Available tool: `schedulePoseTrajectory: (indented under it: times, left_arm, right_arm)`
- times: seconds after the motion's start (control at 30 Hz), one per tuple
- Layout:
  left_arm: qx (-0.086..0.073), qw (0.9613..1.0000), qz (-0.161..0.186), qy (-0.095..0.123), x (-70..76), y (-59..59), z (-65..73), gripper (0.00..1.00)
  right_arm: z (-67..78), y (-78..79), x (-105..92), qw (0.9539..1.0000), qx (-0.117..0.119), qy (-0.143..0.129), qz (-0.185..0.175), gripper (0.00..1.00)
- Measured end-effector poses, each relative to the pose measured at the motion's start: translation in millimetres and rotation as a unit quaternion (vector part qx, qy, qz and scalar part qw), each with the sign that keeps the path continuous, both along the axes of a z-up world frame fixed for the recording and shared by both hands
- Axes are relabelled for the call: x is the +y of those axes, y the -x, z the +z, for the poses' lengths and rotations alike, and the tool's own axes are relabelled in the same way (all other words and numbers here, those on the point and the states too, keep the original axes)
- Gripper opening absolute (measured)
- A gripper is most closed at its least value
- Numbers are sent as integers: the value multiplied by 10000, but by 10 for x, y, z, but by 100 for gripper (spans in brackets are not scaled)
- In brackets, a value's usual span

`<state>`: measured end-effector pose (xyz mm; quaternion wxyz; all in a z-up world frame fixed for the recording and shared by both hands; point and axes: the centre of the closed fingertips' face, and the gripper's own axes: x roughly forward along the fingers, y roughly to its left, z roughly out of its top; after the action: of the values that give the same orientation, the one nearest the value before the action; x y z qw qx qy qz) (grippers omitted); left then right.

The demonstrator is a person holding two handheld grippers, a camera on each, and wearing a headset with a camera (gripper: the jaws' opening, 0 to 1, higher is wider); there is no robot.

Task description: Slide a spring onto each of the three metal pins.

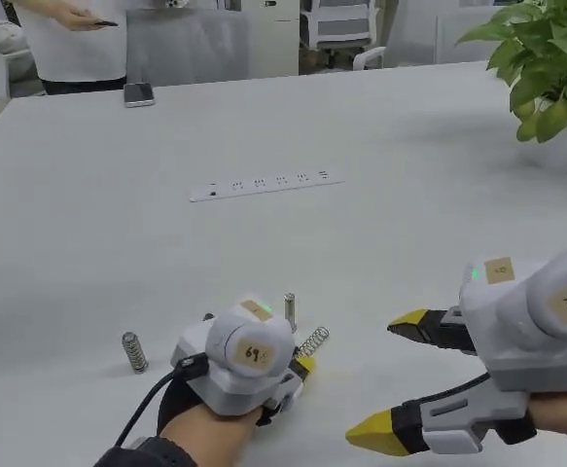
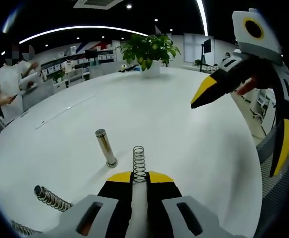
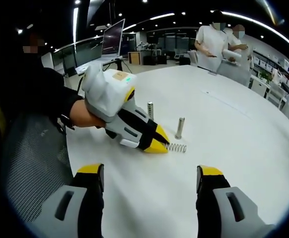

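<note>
Jaws of the left gripper are closed on one spring, which projects forward from between the yellow tips, just beside a bare upright pin. The left gripper view adds a second spring and a third spring at lower left; whether either sits over a pin cannot be told there. The head view shows the second spring standing upright on the bench, well apart from the held one. The right gripper view shows two pins: the bare pin and a rear pin behind the left gripper. Jaws of the right gripper stand wide open and hold nothing. Count: three springs, two pins seen at once. Open bench lies ahead up to a power strip; a plant stands at the far right edge.
</note>
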<state>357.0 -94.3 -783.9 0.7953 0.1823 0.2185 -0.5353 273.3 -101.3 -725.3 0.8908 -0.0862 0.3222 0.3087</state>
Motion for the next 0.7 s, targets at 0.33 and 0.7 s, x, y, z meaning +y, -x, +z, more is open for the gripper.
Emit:
schedulePoseTrajectory:
  times: [0.33, 0.7]
  left_arm:
    - [99, 9994, -176, 278, 197, 127, 273, 2]
    - [31, 9984, -249, 516, 510, 231, 607, 2]
  right_arm:
    - [93, -52, 54, 9998, -79, 106, 164, 72]
    - [272, -119, 200, 9982, -242, 234, 488, 66]
